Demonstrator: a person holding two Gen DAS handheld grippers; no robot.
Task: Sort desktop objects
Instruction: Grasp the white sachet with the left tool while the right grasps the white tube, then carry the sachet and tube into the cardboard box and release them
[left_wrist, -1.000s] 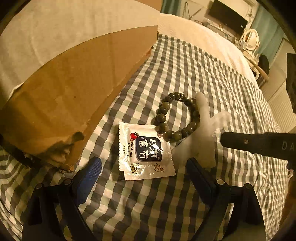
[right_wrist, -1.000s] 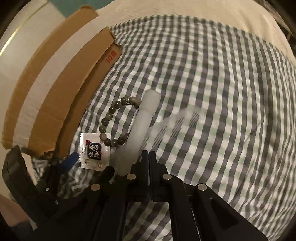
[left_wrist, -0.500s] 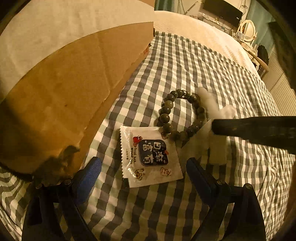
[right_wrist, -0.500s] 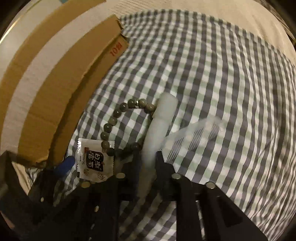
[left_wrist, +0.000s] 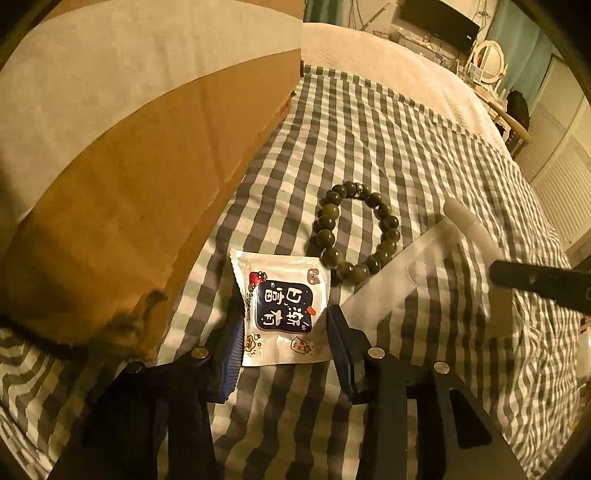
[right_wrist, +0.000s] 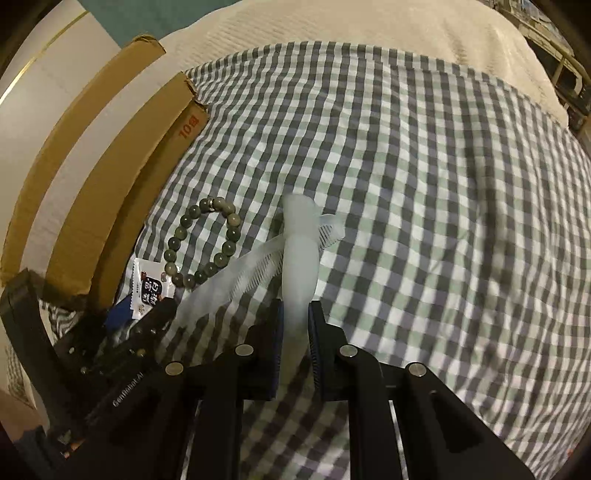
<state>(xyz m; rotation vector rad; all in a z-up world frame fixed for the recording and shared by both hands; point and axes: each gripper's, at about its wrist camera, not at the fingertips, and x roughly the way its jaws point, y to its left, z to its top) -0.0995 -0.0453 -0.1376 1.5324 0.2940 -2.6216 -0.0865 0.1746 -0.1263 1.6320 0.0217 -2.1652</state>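
A white snack packet (left_wrist: 284, 310) with a dark blue label lies on the checked cloth (left_wrist: 369, 140). My left gripper (left_wrist: 284, 332) straddles it. Its jaws are closing and the blue pads (left_wrist: 231, 347) touch the packet's two side edges. Just beyond lies a bracelet of dark green beads (left_wrist: 327, 236), also in the right wrist view (right_wrist: 171, 245). My right gripper (right_wrist: 295, 339) is shut on the handle of a translucent white comb (right_wrist: 299, 254). The comb's toothed part reaches left toward the packet (right_wrist: 147, 288).
A big open cardboard box (left_wrist: 129, 206) stands along the left of the cloth (right_wrist: 424, 184), close to the packet; its flaps show in the right wrist view (right_wrist: 110, 177). A cream bedspread (left_wrist: 388, 62) and room furniture lie beyond.
My left jaws have come in from wide open to the packet's edges. The right gripper took the comb's handle between its pads and drew it right, clear of the bracelet.
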